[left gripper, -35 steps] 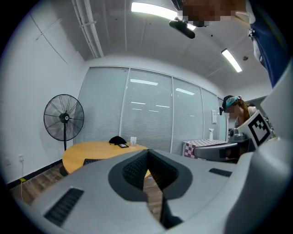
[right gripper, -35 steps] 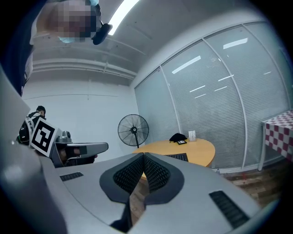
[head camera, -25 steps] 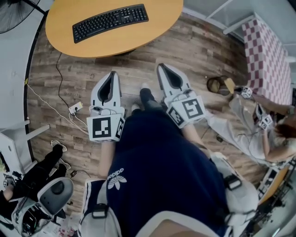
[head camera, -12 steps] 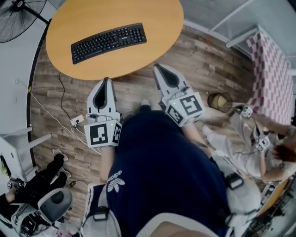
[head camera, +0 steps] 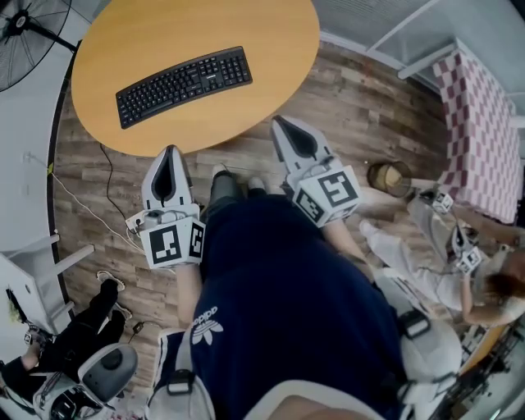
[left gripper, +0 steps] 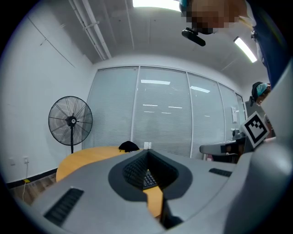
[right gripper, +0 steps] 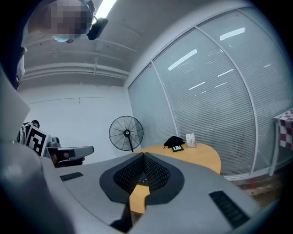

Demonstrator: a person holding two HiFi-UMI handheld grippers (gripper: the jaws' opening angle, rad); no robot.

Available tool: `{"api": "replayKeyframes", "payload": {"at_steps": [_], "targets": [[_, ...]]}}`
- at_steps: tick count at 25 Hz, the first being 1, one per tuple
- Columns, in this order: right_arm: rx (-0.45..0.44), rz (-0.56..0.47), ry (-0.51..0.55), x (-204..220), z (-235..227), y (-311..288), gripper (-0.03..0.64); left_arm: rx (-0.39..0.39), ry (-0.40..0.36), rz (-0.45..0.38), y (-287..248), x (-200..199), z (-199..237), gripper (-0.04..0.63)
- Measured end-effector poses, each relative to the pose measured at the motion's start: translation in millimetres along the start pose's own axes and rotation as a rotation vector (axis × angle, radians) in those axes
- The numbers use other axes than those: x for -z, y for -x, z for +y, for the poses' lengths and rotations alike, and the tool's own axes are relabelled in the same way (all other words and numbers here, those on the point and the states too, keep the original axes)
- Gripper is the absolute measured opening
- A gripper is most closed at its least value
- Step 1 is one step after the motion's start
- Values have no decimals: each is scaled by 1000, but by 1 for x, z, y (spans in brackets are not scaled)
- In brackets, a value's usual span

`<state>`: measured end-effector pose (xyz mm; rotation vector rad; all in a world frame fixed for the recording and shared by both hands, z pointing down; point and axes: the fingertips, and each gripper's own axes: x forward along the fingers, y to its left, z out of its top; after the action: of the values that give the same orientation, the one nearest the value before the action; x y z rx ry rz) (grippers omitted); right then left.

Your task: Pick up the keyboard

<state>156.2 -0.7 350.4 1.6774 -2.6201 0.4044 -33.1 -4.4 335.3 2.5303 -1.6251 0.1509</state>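
Observation:
A black keyboard point(head camera: 184, 84) lies slantwise on the round orange table point(head camera: 254, 33), toward its left part. My left gripper point(head camera: 170, 150) is shut and empty, its tip at the table's near edge, below the keyboard. My right gripper point(head camera: 277, 121) is also shut and empty, its tip over the wood floor just off the table's right near edge. In the left gripper view, a strip of the keyboard point(left gripper: 147, 179) shows behind the closed jaws. The right gripper view looks over the table point(right gripper: 197, 153), with the keyboard hidden by the jaws.
A standing fan point(head camera: 20, 25) is left of the table. A white cable and power strip point(head camera: 131, 221) lie on the floor by my left gripper. A person point(head camera: 443, 254) sits on the floor at the right, near a round bowl point(head camera: 390, 176) and a checkered cloth point(head camera: 480, 115). A small black object point(right gripper: 174, 141) rests on the table's far side.
Both grippers have moved toward the table; the left one's tip has gone from open floor to the table edge and shifted left. Both stayed shut.

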Motion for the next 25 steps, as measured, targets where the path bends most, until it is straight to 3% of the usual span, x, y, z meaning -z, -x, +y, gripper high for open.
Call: {"api": "replayKeyframes", "payload": {"at_steps": [6, 13, 18, 25], "targets": [[50, 21, -3, 5, -6, -27, 3, 29, 0, 8, -24, 0, 21, 3], [130, 24, -25, -6, -6, -72, 3, 68, -9, 25, -63, -8, 77, 3], [202, 36, -42, -5, -9, -105, 3, 139, -43, 37, -100, -6, 112, 2], [246, 62, -58, 8, -1, -146, 3, 224, -12, 97, -127, 10, 142, 2]]}}
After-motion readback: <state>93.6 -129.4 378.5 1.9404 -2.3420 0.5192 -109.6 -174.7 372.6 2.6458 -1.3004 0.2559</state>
